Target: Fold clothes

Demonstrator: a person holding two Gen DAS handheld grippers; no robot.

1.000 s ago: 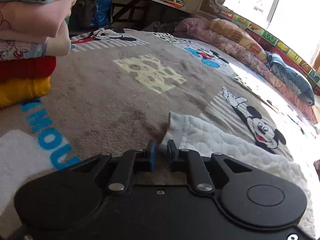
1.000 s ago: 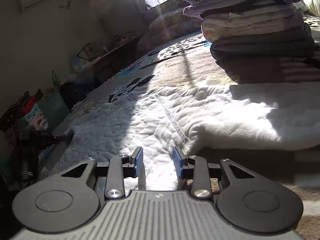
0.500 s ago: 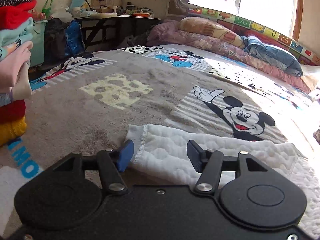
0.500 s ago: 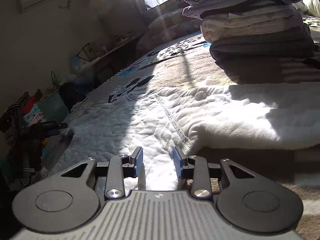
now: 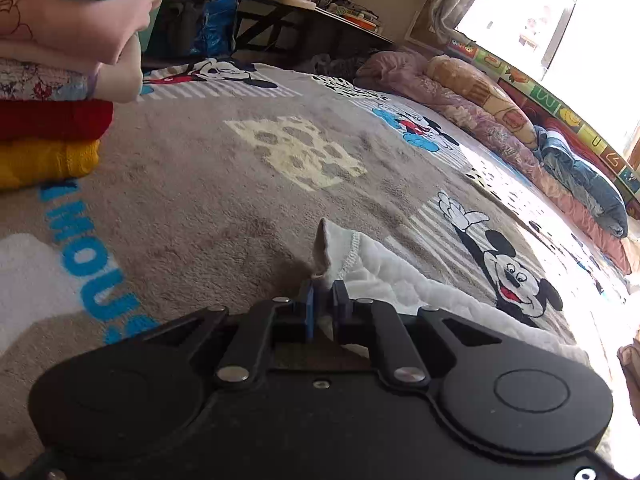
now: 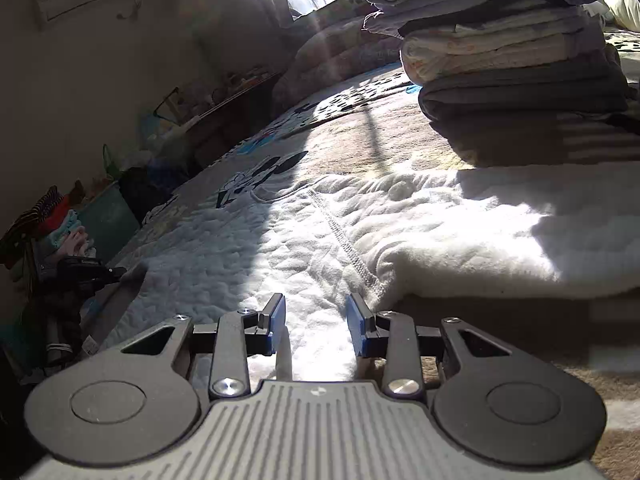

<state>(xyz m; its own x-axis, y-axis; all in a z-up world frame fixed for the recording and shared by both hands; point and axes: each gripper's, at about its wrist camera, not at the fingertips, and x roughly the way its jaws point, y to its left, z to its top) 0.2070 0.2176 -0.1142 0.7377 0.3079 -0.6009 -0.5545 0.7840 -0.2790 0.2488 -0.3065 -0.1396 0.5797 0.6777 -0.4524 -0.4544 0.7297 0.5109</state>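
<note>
Left claw [image 5: 321, 298] pinches white garment's [image 5: 400, 280] upturned corner; right claw [image 6: 316, 320] spread.

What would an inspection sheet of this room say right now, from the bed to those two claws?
Surface: cartoon-mouse blanket spread flat over the bed.
Job's things: white quilted garment lies open on the blanket; one corner is pinched and lifted.
Clutter: colourful folded stack to the left; grey and cream folded stack beyond the garment; rolled bedding under the window.
Claws: left claw shut on the garment's corner; right claw open, low over the garment's edge, gripping nothing.
Cables: nothing seen.
Surroundings: sunlit window; cluttered dark table by the wall.
</note>
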